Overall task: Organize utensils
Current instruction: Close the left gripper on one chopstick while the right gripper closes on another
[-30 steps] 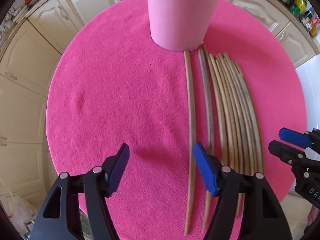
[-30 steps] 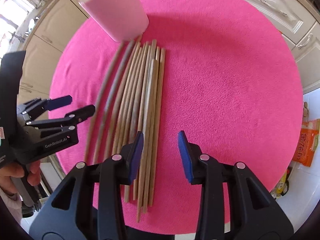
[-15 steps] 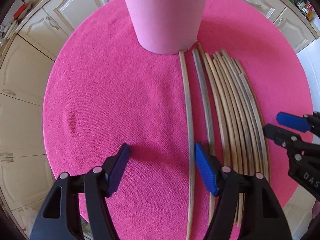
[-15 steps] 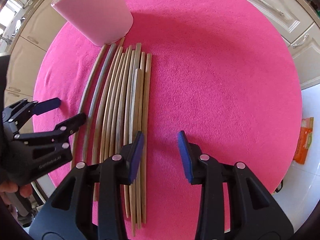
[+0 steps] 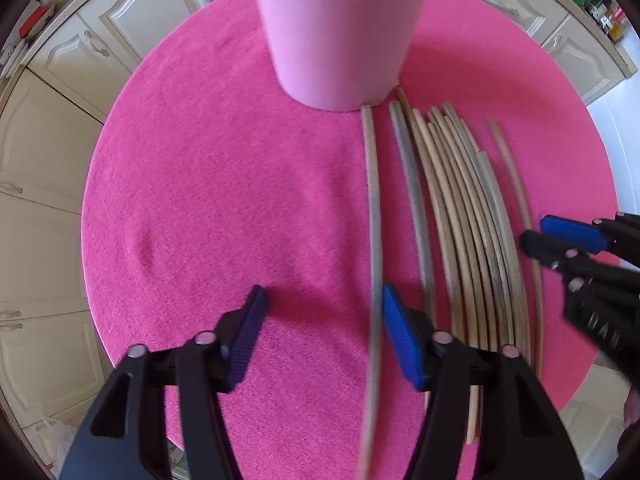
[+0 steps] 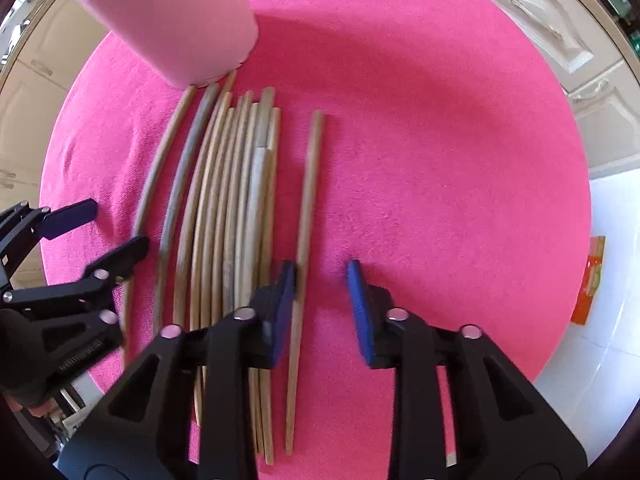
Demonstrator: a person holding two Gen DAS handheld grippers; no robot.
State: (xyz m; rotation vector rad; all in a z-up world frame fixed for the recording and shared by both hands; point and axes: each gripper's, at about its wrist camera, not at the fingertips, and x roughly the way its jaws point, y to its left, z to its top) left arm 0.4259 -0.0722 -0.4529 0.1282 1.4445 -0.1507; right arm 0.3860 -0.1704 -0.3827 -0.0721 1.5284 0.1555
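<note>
Several wooden chopsticks (image 5: 460, 216) lie side by side on a round pink mat (image 5: 224, 184), their far ends by a pink cup (image 5: 340, 28). My left gripper (image 5: 320, 332) is open low over the mat, with the leftmost chopstick (image 5: 374, 216) just inside its right finger. My right gripper (image 6: 320, 304) is open, and the rightmost chopstick (image 6: 308, 208), apart from the bundle (image 6: 232, 200), runs just inside its left finger. The cup (image 6: 172, 20) stands at the far left in the right wrist view. Each gripper shows in the other's view.
The pink mat (image 6: 440, 160) covers a round table. Cream cabinet doors (image 5: 44, 152) surround it. An orange packet (image 6: 590, 280) lies on the white floor at the right.
Both grippers moved forward and lower toward the chopsticks. The rightmost chopstick has shifted right, away from the bundle. Both grippers stayed open.
</note>
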